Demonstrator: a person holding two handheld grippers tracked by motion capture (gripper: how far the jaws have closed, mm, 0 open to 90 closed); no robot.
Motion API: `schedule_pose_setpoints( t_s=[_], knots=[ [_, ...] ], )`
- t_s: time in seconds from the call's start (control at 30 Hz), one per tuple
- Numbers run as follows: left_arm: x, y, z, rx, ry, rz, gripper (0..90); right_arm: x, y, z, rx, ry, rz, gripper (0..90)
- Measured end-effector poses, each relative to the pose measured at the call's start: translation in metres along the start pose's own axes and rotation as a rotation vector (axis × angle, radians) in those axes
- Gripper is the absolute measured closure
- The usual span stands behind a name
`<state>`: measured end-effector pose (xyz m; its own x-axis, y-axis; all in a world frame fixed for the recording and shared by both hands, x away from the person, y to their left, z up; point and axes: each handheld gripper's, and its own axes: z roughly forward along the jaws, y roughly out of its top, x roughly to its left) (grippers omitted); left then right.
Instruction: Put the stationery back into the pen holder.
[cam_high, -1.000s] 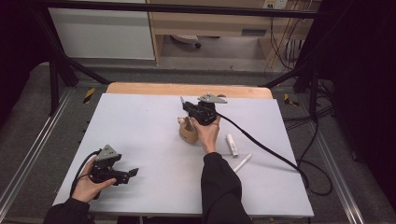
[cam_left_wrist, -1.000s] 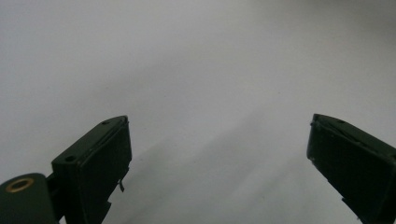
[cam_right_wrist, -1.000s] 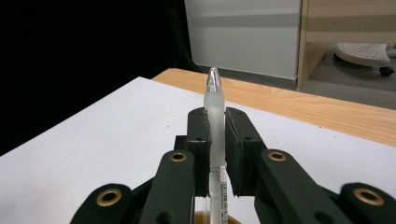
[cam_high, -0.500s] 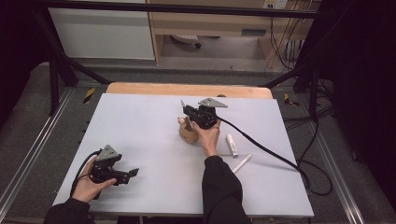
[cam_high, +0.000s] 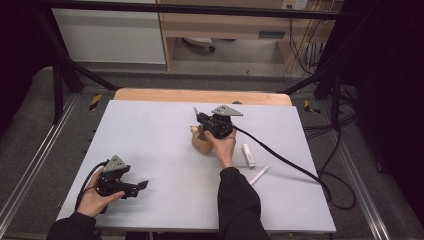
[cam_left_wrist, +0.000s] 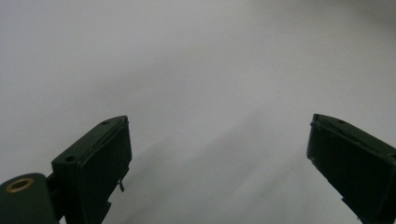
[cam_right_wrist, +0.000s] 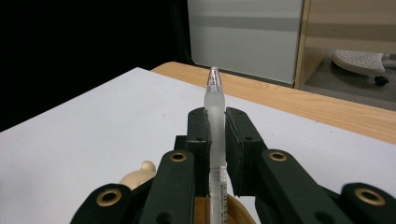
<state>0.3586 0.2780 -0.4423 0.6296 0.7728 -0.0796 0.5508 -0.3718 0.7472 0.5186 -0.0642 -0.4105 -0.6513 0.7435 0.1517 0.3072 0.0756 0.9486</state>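
Note:
My right gripper is shut on a frosted white pen, which sticks out past the fingertips with its clear tip forward. It hovers just above a small light-wood holder at the table's middle. In the right gripper view, the holder's rim and a rounded wooden knob lie under my right gripper. My left gripper rests low at the front left of the table. My left gripper stands open over bare white tabletop, with nothing between the jaws.
Two more white pens lie right of the holder, one short and one slim. A black cable trails from the right gripper across the table's right side. The white tabletop ends in a wooden strip at the back.

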Motion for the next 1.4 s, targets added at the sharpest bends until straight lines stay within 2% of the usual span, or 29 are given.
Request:
schedule_pose_setpoints(
  t_s=[0.1,0.17,0.37,0.6,0.8,0.93,1.17,1.4],
  knots=[
    [0.0,0.0,0.0,0.0,-0.001,0.0,6.6,0.0,0.001,-0.002,0.015,-0.006,-0.011,79.9],
    [0.0,0.0,0.0,0.001,-0.001,0.0,6.6,-0.001,0.002,-0.003,0.039,0.007,-0.014,79.1],
    [0.0,0.0,0.0,0.001,-0.002,0.0,6.6,0.001,0.009,-0.012,0.064,0.026,-0.024,70.4],
    [-0.001,0.0,0.001,0.006,-0.002,0.002,6.6,0.002,0.022,-0.03,0.14,0.042,-0.011,49.0],
    [-0.001,0.0,0.001,0.01,-0.004,0.006,6.6,0.004,0.032,-0.05,0.218,0.05,-0.034,25.2],
    [-0.001,0.0,0.001,0.01,-0.003,0.006,6.6,0.002,0.034,-0.066,0.22,0.069,-0.022,15.4],
    [-0.002,0.0,0.002,0.014,-0.003,0.009,6.5,-0.002,0.027,-0.091,0.319,0.048,-0.033,7.4],
    [-0.003,0.0,0.003,0.017,-0.003,0.01,6.5,-0.01,0.012,-0.119,0.374,0.031,-0.04,9.3]
  ],
)
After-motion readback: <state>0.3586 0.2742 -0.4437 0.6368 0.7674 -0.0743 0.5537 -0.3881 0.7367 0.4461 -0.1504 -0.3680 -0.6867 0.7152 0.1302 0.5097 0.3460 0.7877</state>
